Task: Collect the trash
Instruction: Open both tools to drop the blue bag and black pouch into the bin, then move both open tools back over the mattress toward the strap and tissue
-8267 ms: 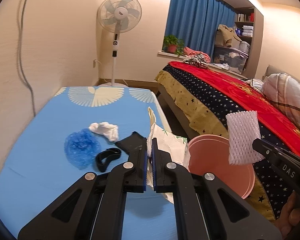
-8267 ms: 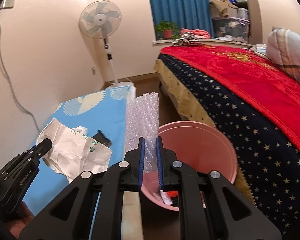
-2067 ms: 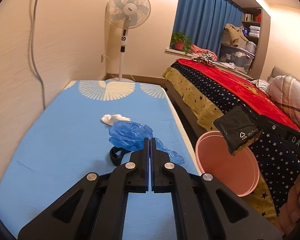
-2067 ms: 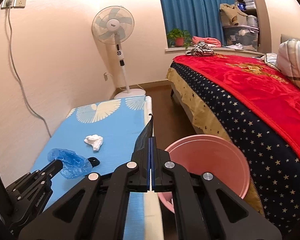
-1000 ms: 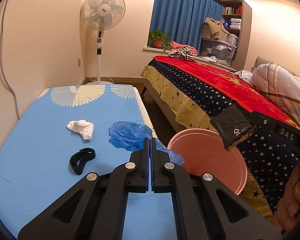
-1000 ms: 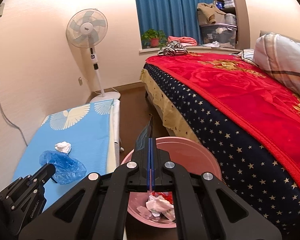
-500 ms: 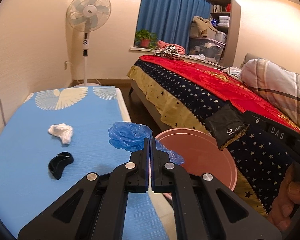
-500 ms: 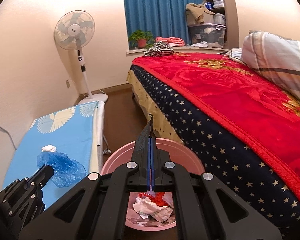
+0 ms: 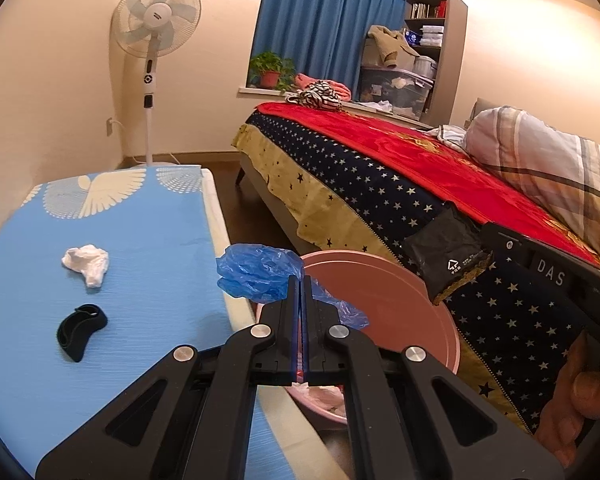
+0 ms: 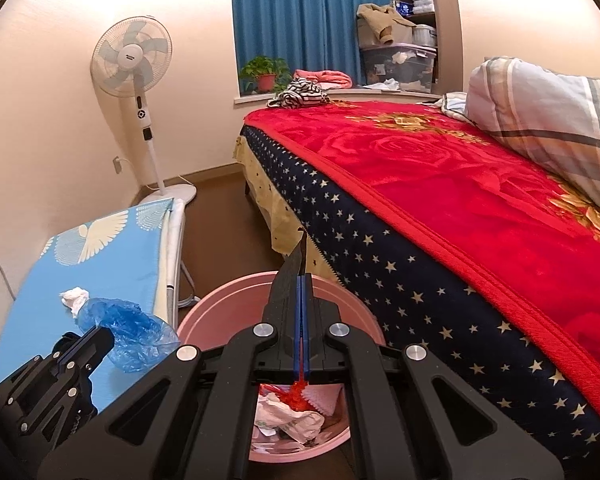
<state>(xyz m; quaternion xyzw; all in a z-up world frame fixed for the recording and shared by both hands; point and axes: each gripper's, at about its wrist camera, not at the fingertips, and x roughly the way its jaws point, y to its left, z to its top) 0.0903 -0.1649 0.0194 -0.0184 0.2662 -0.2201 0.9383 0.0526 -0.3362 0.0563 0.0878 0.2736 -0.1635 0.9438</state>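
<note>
Blue bedding (image 9: 132, 248) is seen on the cot, a tissue (image 9: 86, 264) and black band (image 9: 80, 326) left lying on it. Over the pink bin (image 10: 220, 304), blue plastic (image 9: 256, 270) is clamped by the left gripper (image 9: 299, 280); a black pouch (image 9: 446, 254) is pinched in the right gripper (image 10: 301, 280).

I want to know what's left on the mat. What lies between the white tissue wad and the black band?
Nothing: in the left wrist view only bare blue mat separates the tissue wad from the black band.
</note>
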